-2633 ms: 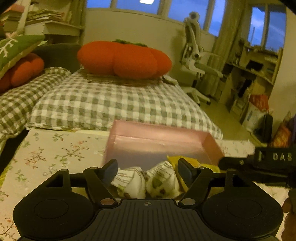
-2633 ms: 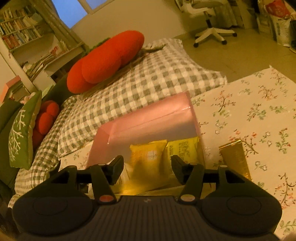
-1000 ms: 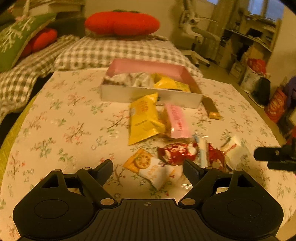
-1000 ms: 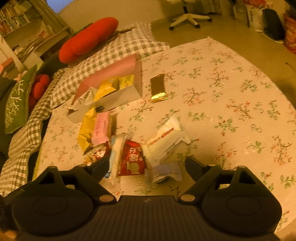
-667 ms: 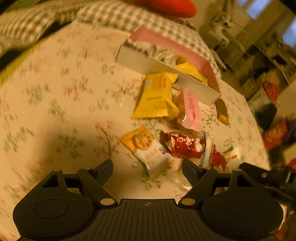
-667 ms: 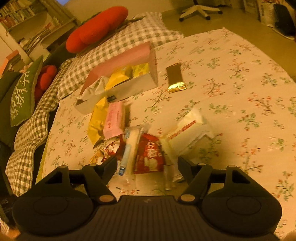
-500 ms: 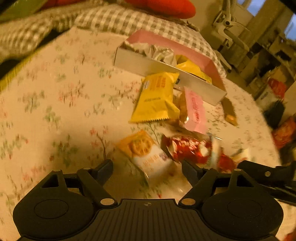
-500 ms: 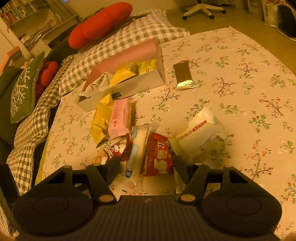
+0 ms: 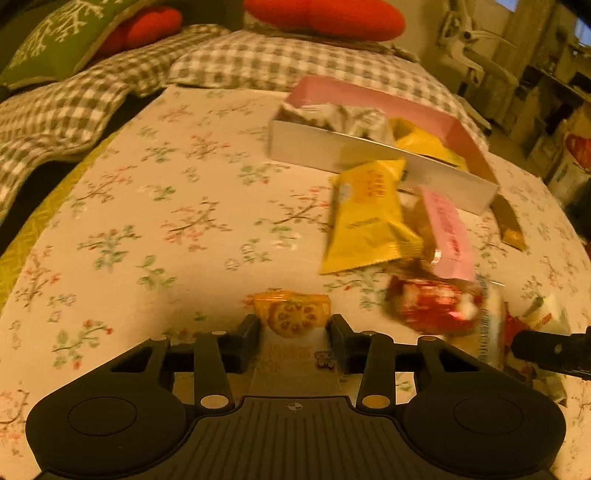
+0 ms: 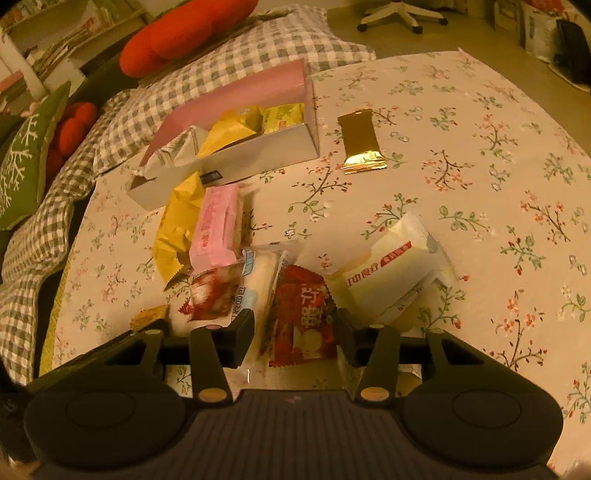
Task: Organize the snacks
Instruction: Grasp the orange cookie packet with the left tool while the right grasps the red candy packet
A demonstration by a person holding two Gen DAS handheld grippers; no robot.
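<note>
A pink box (image 9: 424, 114) (image 10: 236, 96) with several snack packs inside stands at the far side of the floral tablecloth. My left gripper (image 9: 293, 338) is shut on an orange cracker pack (image 9: 291, 314) lying on the cloth. My right gripper (image 10: 295, 338) has its fingers on both sides of a red snack pack (image 10: 303, 314); I cannot tell whether they press on it. Loose on the cloth lie a yellow pack (image 9: 365, 218), a pink pack (image 10: 216, 225), a clear white-blue pack (image 10: 255, 280), a cream pack (image 10: 388, 273) and a gold bar (image 10: 360, 142).
Checked cushions (image 9: 288, 62) and a red pillow (image 9: 325, 16) lie behind the box. A green pillow (image 10: 22, 162) is at the left. An office chair (image 10: 399, 11) stands on the floor beyond the table. The right gripper's finger shows at the right edge of the left wrist view (image 9: 550, 350).
Both grippers pulled back from the box and came down to the loose packs. The left jaws closed around the orange cracker pack. The right jaws narrowed around the red pack.
</note>
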